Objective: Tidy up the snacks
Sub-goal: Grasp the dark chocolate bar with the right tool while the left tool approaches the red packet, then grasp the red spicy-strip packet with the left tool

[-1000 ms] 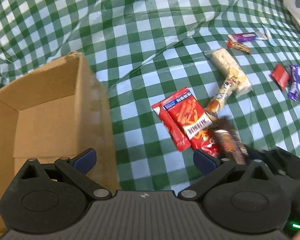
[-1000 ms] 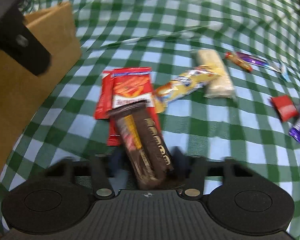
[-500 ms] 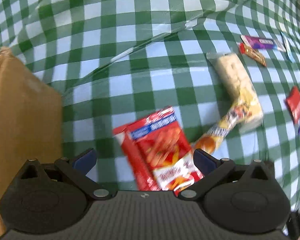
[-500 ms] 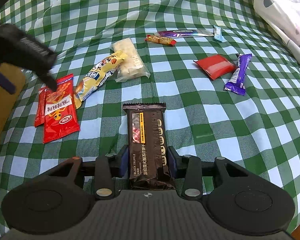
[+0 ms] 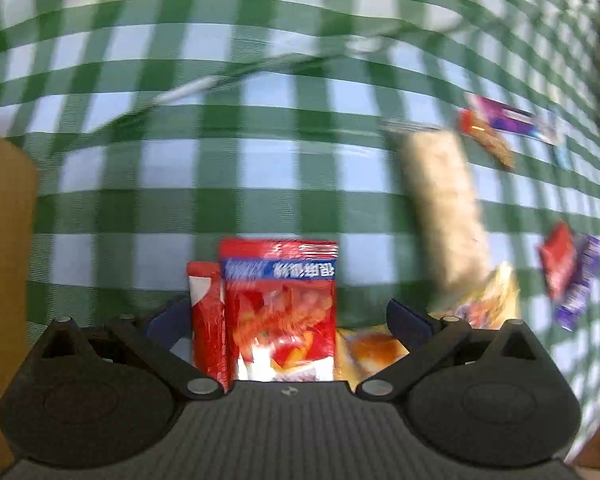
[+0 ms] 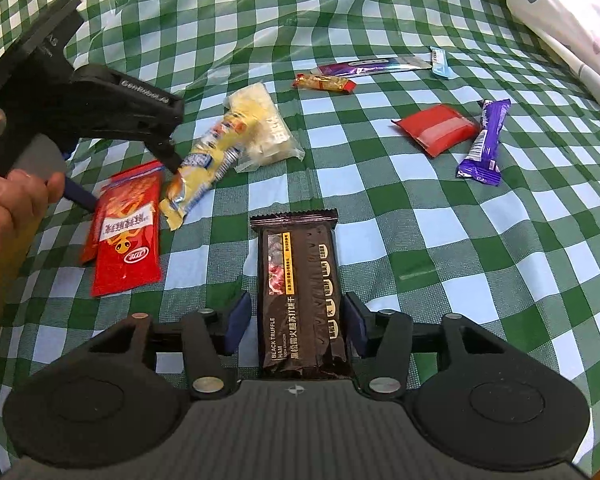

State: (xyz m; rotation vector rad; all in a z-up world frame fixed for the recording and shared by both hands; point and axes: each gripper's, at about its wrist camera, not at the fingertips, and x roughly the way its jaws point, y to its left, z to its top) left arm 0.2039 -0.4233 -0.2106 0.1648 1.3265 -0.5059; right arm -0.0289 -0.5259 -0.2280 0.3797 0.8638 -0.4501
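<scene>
Your right gripper (image 6: pixel 296 324) is opening its fingers; one dark brown cracker pack (image 6: pixel 300 296) is lying between them on the green checked cloth (image 6: pixel 420 240), with gaps at both pads. Your left gripper (image 5: pixel 284 316) is spreading its fingers wide around two red snack packets (image 5: pixel 280 308), without pressing them. Left of the cracker pack: those red packets and one yellow wrapper (image 6: pixel 208 160). Beyond it: one pale clear bag (image 6: pixel 264 124), one orange bar (image 6: pixel 324 82). Right of it: one red pouch (image 6: pixel 436 128), one purple bar (image 6: pixel 486 140).
</scene>
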